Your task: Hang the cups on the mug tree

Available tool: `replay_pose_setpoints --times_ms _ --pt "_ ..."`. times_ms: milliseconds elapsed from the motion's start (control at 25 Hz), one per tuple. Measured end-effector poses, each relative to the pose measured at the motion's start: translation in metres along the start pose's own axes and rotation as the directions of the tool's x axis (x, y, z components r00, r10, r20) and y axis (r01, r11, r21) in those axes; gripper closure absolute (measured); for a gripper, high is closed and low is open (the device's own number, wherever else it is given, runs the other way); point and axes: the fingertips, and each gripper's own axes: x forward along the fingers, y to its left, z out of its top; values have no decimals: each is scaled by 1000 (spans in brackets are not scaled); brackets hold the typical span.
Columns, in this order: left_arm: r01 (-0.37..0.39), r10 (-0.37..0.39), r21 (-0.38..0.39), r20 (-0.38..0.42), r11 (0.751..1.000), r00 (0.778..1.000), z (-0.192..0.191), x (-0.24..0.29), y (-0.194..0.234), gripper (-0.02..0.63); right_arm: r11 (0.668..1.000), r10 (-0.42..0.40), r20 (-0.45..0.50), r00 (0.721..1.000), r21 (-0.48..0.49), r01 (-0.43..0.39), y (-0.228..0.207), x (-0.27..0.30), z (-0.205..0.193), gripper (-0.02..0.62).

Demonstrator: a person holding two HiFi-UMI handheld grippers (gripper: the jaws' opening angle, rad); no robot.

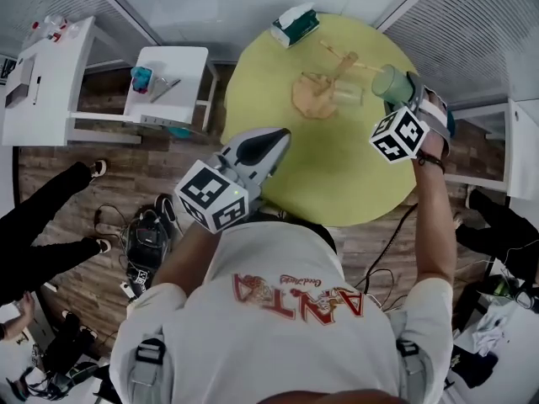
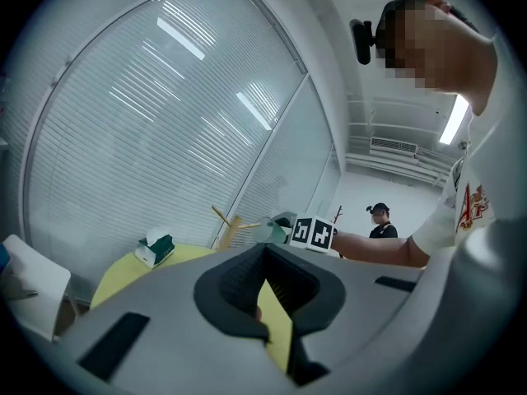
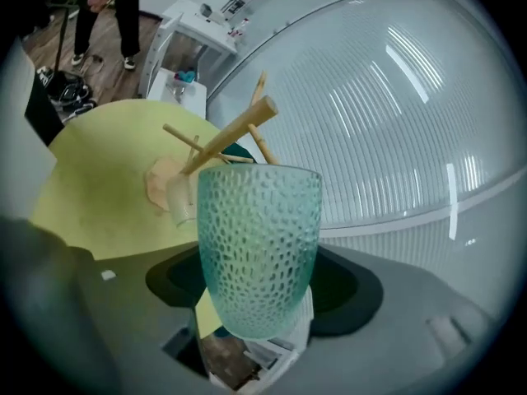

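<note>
over the far right part of the round yellow worktop (image 1: 337, 171) my right gripper (image 1: 411, 96) is clamped on the green cup (image 1: 390, 83), which hangs in the air clear of the surface, just beside the mug tree (image 1: 325, 81). the right gripper view alone shows the cup's dimpled glass, wide mouth pointing away from me, and the tree's wooden pegs fanning out behind its rim, with window blinds (image 3: 395, 97) beyond. only the head view shows the tree's flat base and a clear cup (image 1: 347, 96) on the worktop, touching or just beside that base. my left gripper (image 1: 271, 139) hovers near the worktop's near edge, well apart from the tree, jaws pressed together on nothing. its own view sees the tree side on, trunk tilted in the wide lens, with the green cup and my other gripper's marker cube (image 2: 313, 232) level with the pegs, and a person (image 2: 380, 220) standing far behind. a tissue box (image 1: 295, 25) sits at the far rim. the middle and near part of the worktop lie bare, leaving open room between my grippers; past the left edge stands a white side table (image 1: 173, 74).
</note>
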Motion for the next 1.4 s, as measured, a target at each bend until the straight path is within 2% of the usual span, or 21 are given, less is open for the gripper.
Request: replay_pose_setpoints --times_ms 160,320,560,680,1040,1200,1400 --pt "2 -2 -4 3 1000 1000 1 -2 -1 598 980 -31 -65 997 -199 18 -2 5 6 252" --pt "13 -13 -2 2 1000 1000 2 -2 -3 598 922 -97 -130 987 -385 40 -4 5 11 252" --pt "21 -21 2 -2 1000 1000 2 -2 -5 598 870 -165 -190 968 -491 52 -4 5 20 250" --pt "22 -22 2 -1 1000 1000 2 -4 -4 598 851 -187 -197 963 -522 58 0 5 28 250" --pt "24 -24 2 0 1000 1000 1 -11 -5 598 846 -202 -187 961 -527 75 6 6 45 250" --pt "41 -41 3 8 999 999 3 -11 -7 598 853 -204 -186 961 -516 82 7 7 46 250" --pt "41 -41 3 8 999 999 3 -12 -7 598 877 -173 -141 975 -472 88 13 2 52 243"
